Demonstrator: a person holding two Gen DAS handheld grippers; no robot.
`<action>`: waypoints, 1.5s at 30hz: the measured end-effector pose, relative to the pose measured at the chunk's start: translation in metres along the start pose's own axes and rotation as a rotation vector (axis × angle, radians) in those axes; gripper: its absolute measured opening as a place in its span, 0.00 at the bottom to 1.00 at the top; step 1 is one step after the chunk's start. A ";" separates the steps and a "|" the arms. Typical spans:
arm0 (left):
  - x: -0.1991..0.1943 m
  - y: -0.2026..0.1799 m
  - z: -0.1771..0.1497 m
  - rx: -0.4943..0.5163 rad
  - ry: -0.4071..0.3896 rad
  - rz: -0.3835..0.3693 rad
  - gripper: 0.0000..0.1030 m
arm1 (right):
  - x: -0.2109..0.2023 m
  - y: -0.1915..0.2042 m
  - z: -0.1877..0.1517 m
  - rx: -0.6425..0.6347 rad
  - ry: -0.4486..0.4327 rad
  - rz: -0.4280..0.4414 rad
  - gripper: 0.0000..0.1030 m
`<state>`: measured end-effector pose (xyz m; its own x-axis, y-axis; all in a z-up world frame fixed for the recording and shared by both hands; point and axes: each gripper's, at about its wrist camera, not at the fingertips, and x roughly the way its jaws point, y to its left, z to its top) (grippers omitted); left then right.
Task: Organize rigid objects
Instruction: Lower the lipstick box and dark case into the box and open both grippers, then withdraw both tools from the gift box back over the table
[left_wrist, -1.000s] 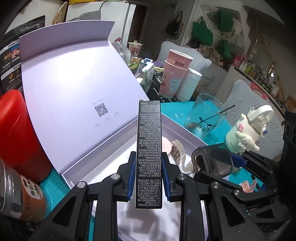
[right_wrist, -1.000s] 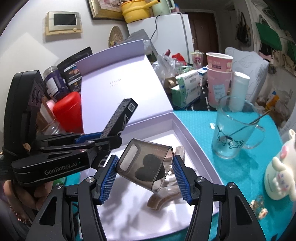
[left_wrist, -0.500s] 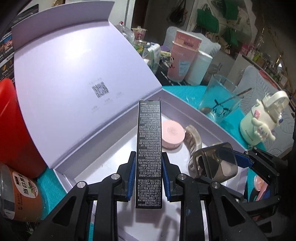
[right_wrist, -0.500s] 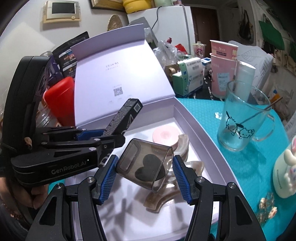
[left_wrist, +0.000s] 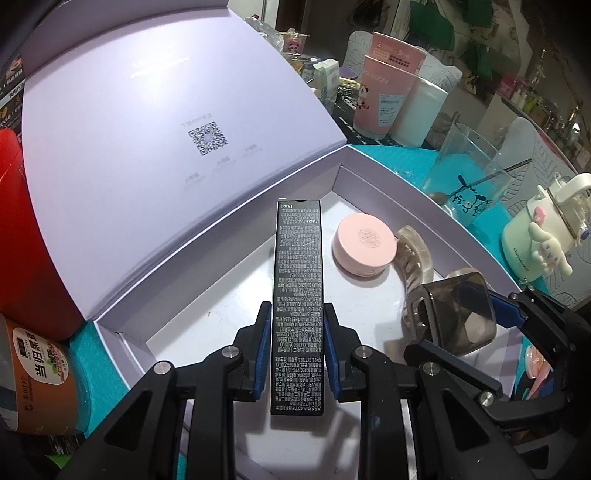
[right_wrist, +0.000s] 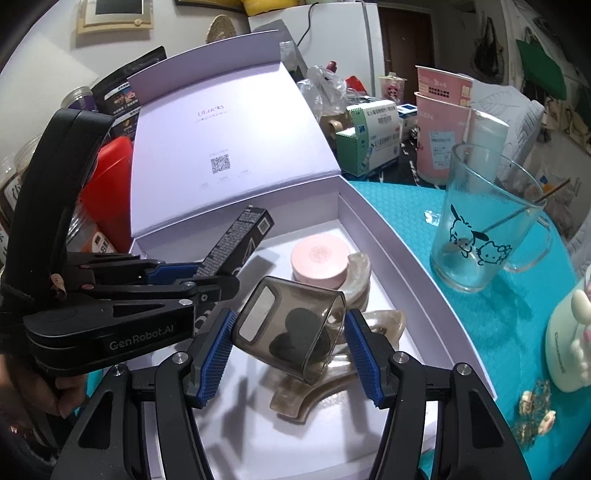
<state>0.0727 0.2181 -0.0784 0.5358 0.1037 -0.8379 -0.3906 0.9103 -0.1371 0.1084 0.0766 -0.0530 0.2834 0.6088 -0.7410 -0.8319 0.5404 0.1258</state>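
A long black printed carton (left_wrist: 298, 280) stands between the pads of my left gripper (left_wrist: 295, 343), which is shut on it above the open lilac gift box (left_wrist: 373, 170). In the right wrist view the same black carton (right_wrist: 236, 243) slants over the box's left part. My right gripper (right_wrist: 291, 339) is shut on a smoky clear case (right_wrist: 291, 325) with a dark heart shape inside, held over the box floor. Inside the box lie a pink round compact (right_wrist: 319, 260) and translucent beige hair claws (right_wrist: 360, 271).
The box lid (right_wrist: 229, 147) stands upright behind. A cartoon glass mug with a spoon (right_wrist: 480, 229) and a cream figurine bottle (left_wrist: 543, 236) sit on the teal mat to the right. Pink paper cups (left_wrist: 388, 85), a red container (left_wrist: 22, 236) and a brown jar (left_wrist: 37, 373) crowd the edges.
Both grippers have sunk toward the box with their objects still held. The views tilt down, so the box floor, pink compact and hair claws show more fully.
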 end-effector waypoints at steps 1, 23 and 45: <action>0.001 0.000 0.000 0.003 0.006 0.016 0.24 | 0.000 0.000 0.000 0.000 0.003 -0.004 0.59; -0.020 -0.011 0.004 0.019 0.015 0.046 0.61 | -0.029 -0.005 -0.001 0.041 -0.002 -0.110 0.66; -0.101 -0.037 -0.004 0.077 -0.131 -0.025 0.61 | -0.122 0.004 -0.008 0.092 -0.151 -0.193 0.66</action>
<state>0.0297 0.1721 0.0092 0.6399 0.1276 -0.7578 -0.3202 0.9407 -0.1120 0.0667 -0.0001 0.0326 0.5066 0.5648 -0.6514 -0.7104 0.7016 0.0558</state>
